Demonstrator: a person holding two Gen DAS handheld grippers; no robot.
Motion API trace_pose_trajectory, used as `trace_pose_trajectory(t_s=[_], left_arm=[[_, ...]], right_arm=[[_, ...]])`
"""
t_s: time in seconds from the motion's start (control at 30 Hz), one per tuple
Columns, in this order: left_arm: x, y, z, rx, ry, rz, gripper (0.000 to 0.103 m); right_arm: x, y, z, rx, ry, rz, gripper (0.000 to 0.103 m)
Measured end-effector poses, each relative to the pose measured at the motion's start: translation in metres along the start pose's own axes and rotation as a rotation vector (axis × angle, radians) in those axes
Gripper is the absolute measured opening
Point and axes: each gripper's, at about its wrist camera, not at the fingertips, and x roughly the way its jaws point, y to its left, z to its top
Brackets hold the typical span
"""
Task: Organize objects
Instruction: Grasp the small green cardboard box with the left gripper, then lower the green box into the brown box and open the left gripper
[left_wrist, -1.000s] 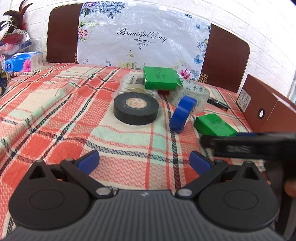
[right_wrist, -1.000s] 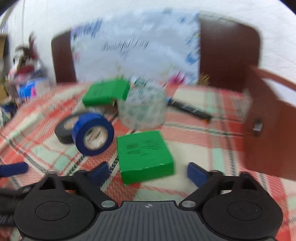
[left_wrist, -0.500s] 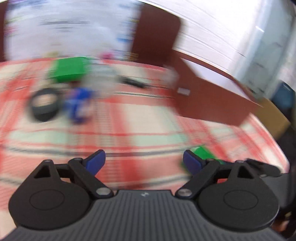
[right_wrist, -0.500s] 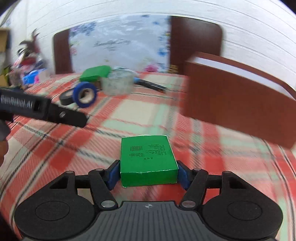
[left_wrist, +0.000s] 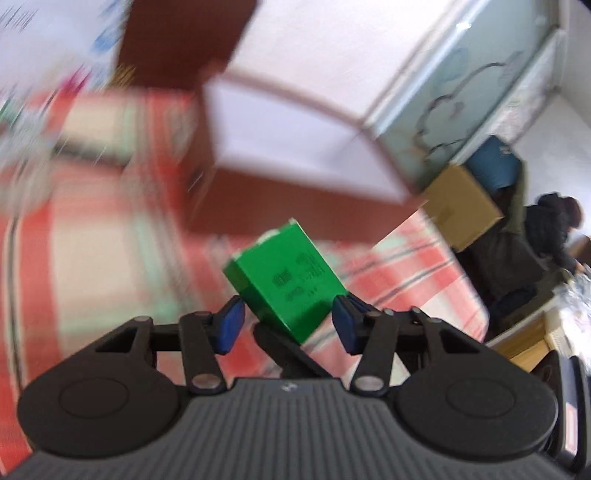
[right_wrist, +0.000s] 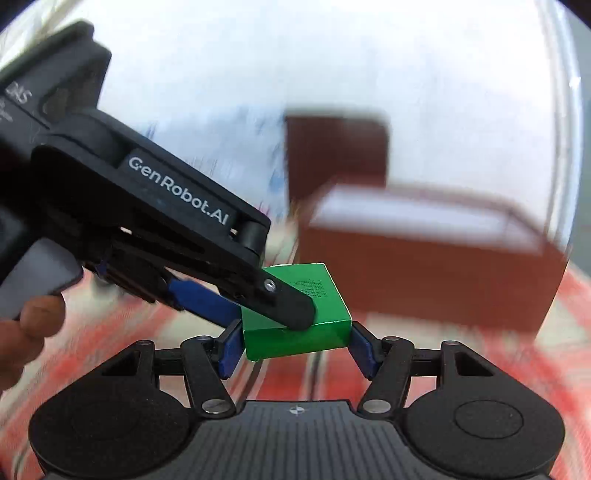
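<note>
your right gripper (right_wrist: 295, 345) has the green box (right_wrist: 295, 332) between its blue pads (right_wrist: 231, 345), both pads against the box's side faces, so it pinches the box, jaws closing; the box is lifted clear of the plaid tablecloth (right_wrist: 461, 354), tilted a little, printed label on top; your left gripper (right_wrist: 273, 306) comes in from the left in the right wrist view, upper black finger lying across the top of the box, blue pad under it at the box's left edge; a hand (right_wrist: 26, 328) shows at the left edge holding that gripper's handle.

in the left wrist view your left gripper (left_wrist: 284, 325) has the same green box (left_wrist: 286, 280) between its pads (left_wrist: 231, 328), box turned corner-on and tilted; jaws closing; left pad just beside the box's edge, right pad near its right face; cannot tell if they press yet; a black finger of the right gripper (left_wrist: 288, 354) runs beneath the box.

brown open box (left_wrist: 295, 155) sits just beyond the green box on the tablecloth (left_wrist: 92, 258), white inside, blurred; same brown box (right_wrist: 436, 258) far right in the right wrist view; a seated person (left_wrist: 546, 236) and a cardboard carton (left_wrist: 461, 206) off the table at far right.
</note>
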Motion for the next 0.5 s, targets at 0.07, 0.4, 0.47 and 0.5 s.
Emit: trace_pose_trajectory(t_s=[0.07,0.4,0.47,0.5], left_arm=[[0.009,-0.02,0.023,0.075,-0.027,0.016,0.053],[0.09,-0.029,0.087,0.224,-0.084,0.263,0.063],[0.089,-0.025,0.087,0.217,-0.083,0.25,0.063],[0.083,-0.025,0.083,0.219,-0.09,0.235,0.064]], right_arm=[[0.006,-0.009,0.022,-0.021,-0.098,-0.033,0.059],[0.121,-0.081,0.063,0.081,-0.031,-0.214,0.062],[0.126,-0.086,0.058,0.122,-0.015,-0.197,0.064],[0.123,-0.085,0.056,0.12,-0.033,-0.201,0.066]])
